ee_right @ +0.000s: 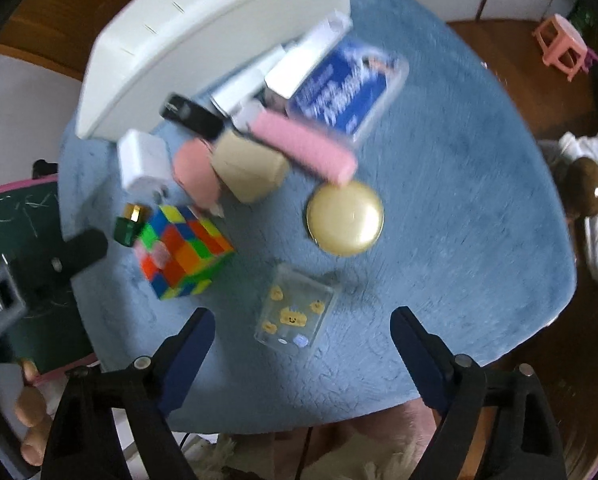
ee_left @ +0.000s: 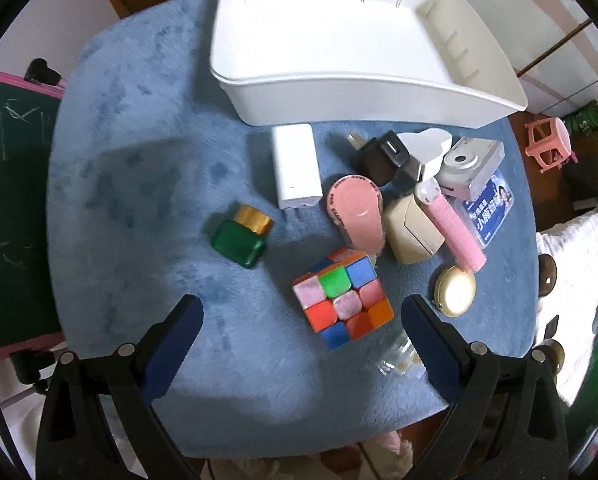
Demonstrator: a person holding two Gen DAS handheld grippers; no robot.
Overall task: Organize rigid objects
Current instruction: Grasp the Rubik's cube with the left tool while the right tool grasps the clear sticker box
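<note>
While both grippers' fingers gape empty, only the right wrist shows the clear duck-print case (ee_right: pixel 295 312) fully

My grippers' fingers (ee_left: pixel 175 344) are dark blue on black arms, over a mottled blue plush cloth (ee_left: pixel 139 160). The bin (ee_left: pixel 339 52) is plain white. The cube (ee_left: pixel 341 296) shows pink, green, blue, orange and red squares. The jar (ee_left: pixel 239 242) is deep green with a gold cap. The compact (ee_right: pixel 345 218) is pale gold, the roller (ee_right: pixel 305 148) ribbed pink, and the clear case (ee_right: pixel 295 306) carries little yellow faces
</note>
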